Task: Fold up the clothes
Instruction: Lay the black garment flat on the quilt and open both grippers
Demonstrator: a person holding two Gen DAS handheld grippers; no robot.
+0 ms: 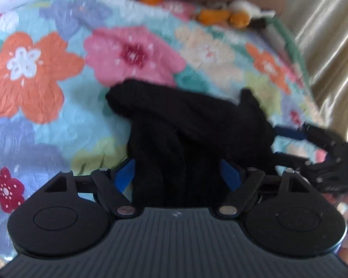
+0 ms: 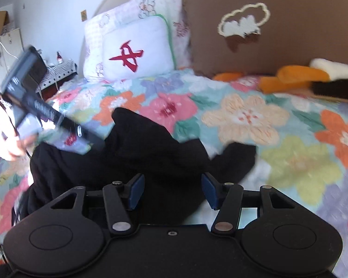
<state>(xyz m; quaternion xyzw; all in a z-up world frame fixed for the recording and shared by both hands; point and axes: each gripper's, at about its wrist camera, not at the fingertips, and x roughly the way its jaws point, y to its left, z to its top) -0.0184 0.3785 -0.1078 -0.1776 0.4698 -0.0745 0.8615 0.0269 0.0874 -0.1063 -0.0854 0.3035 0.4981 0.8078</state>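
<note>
A black garment [image 1: 188, 125] lies bunched on a floral quilt [image 1: 46, 74]. My left gripper [image 1: 177, 173] has its blue pads [image 1: 125, 176] spread wide, with a thick fold of the black cloth between them and draped over its front. My right gripper [image 2: 172, 191] is open, its blue pads [image 2: 136, 191] hovering low over the same garment [image 2: 127, 157], nothing pinched. The right gripper also shows at the right edge of the left wrist view [image 1: 322, 153]. The left gripper shows in the right wrist view [image 2: 46, 111], held in a hand.
A white cushion with a red character [image 2: 136, 51] and a pillow stand at the bed's head. A brown cardboard panel [image 2: 278, 30] and an orange-and-white plush toy [image 2: 297, 78] lie at the far side. A golden curtain [image 1: 329, 34] hangs on the right.
</note>
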